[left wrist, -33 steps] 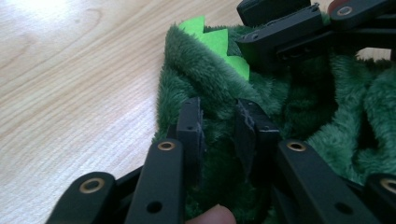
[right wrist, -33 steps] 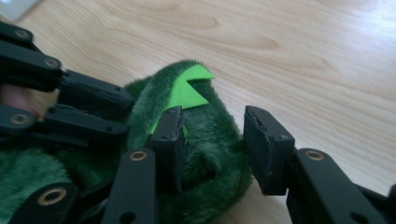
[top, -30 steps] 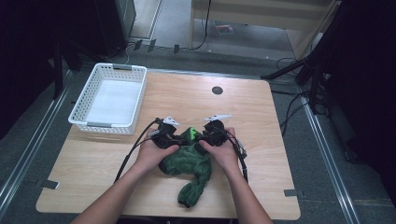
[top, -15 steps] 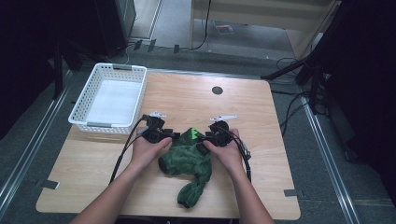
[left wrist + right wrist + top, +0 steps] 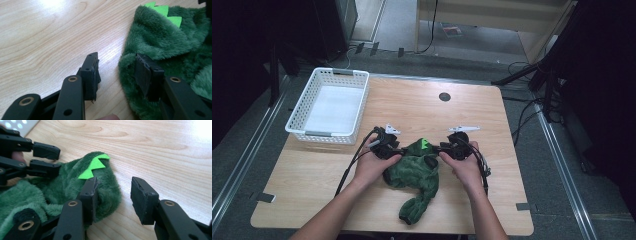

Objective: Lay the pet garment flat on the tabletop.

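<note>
- Fuzzy dark-green plush garment with bright-green felt spikes (image 5: 414, 167) lying crumpled at the near middle of the light wooden table (image 5: 422, 107), one limp sleeve-like end trailing toward the front edge.
- Spiked crest (image 5: 425, 145) poking up at the far edge of the heap, right between the two tools.
- Left gripper (image 5: 398, 150) at the garment's left edge, jaws just been opening and now parted; in the left gripper view (image 5: 116, 72) one pad sits against the plush edge, the other stands over bare wood, nothing pinched.
- Right gripper (image 5: 443, 149) at the right edge, jaws apart as well; in the right gripper view (image 5: 113, 195) a fold of plush bulges into the gap beside one pad, the other pad clear over the table, so no squeeze there either.
- Since a second ago: both hands spread outward from a close huddle over the top of the heap, crest now showing plainer between them.
- Reads like a release and a re-set on the outer edges, perhaps ahead of spreading or folding; fresh grips wanted first.
- White plastic lattice basket (image 5: 303, 127) well apart at the far left corner, waiting.
- Small dark round grommet (image 5: 444, 96) in the tabletop farther back.
- Hard to make out: what kind of garment this is, with its shape lost in the folds; near edges under both hands hidden; the left tool's right pad partly sunk in pile.
</note>
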